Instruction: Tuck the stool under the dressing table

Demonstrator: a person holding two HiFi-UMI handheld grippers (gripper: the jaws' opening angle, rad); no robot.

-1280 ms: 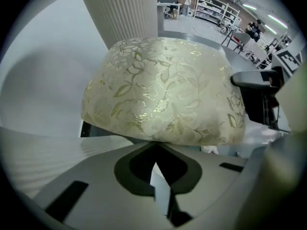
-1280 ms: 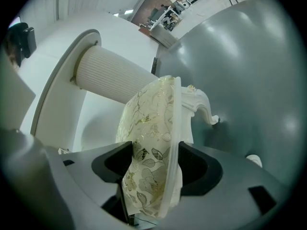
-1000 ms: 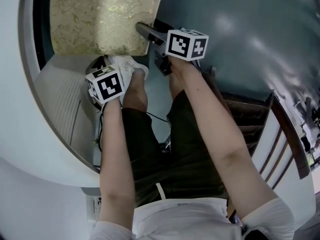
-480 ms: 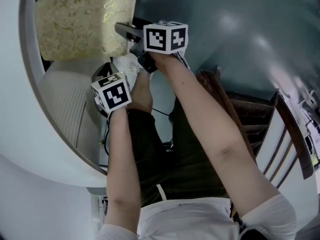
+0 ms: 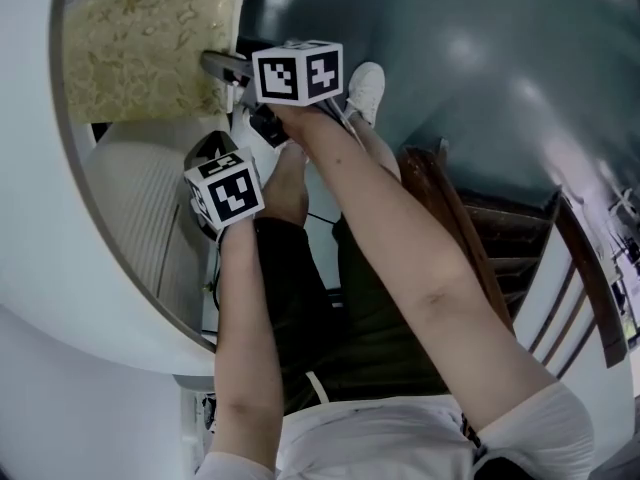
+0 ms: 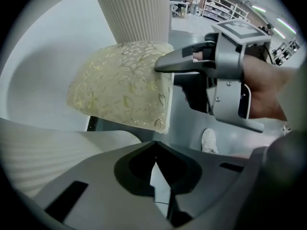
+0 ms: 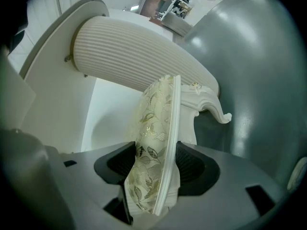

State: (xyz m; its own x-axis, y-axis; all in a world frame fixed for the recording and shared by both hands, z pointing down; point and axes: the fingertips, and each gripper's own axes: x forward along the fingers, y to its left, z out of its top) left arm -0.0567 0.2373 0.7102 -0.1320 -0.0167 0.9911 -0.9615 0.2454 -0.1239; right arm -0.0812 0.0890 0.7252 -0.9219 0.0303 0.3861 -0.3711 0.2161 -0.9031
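Mid-push, we judge: our right gripper [image 7: 152, 171], fingers just closed tighter onto the stool [image 5: 140, 58] cushion's edge, holds it partly under the desk [image 5: 50, 218], while our left gripper [image 6: 153, 169], fingers shut and empty, hangs beside the desk; next should come a straight shove deeper beneath.

No legible words, numbers, labels or brand names are shown in any view. Only square black-and-white coded patterns are seen, printed on the faces of the left marker cube [image 5: 225, 190] and the right marker cube [image 5: 298, 71]. Any print on the distant shelving [image 6: 218, 8] is too small to be made out.
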